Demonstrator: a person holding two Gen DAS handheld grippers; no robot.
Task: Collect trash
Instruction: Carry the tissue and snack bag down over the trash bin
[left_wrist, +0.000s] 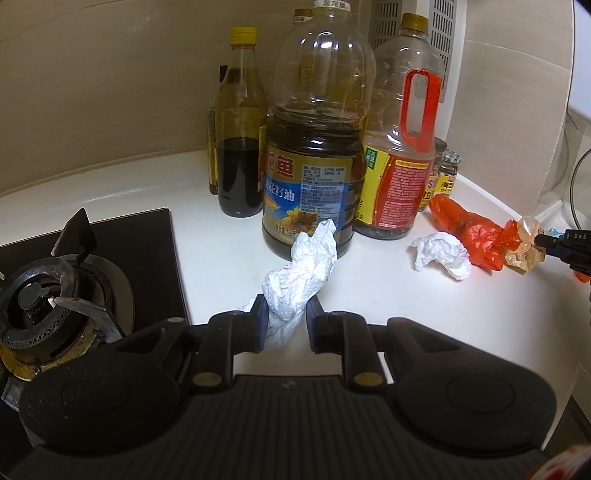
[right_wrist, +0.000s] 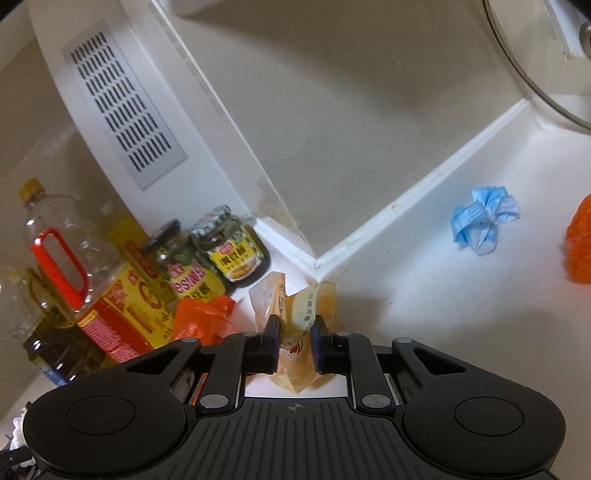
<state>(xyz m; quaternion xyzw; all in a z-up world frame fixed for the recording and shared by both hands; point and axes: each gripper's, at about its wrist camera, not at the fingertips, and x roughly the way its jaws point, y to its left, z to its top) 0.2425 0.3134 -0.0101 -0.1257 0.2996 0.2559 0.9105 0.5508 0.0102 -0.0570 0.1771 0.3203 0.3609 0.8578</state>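
Note:
In the left wrist view my left gripper (left_wrist: 286, 314) is shut on a crumpled white paper towel (left_wrist: 303, 273), which sticks up in front of the oil bottles. A second white paper ball (left_wrist: 441, 254) lies on the white counter (left_wrist: 229, 266) beside a red plastic bag (left_wrist: 469, 225). My right gripper (right_wrist: 295, 325) is shut on a crinkled yellowish clear wrapper (right_wrist: 295, 306) in the counter's corner; from the left wrist view its tip (left_wrist: 541, 240) shows at that wrapper (left_wrist: 526, 245). A crumpled blue face mask (right_wrist: 484, 221) lies further right, apart from both grippers.
Large oil bottles (left_wrist: 314, 147) and a dark sauce bottle (left_wrist: 238, 155) stand along the wall. Small jars (right_wrist: 229, 247) sit in the corner. A gas burner (left_wrist: 48, 299) is at the left. An orange object (right_wrist: 580, 243) and a glass lid (right_wrist: 535, 66) are at the right.

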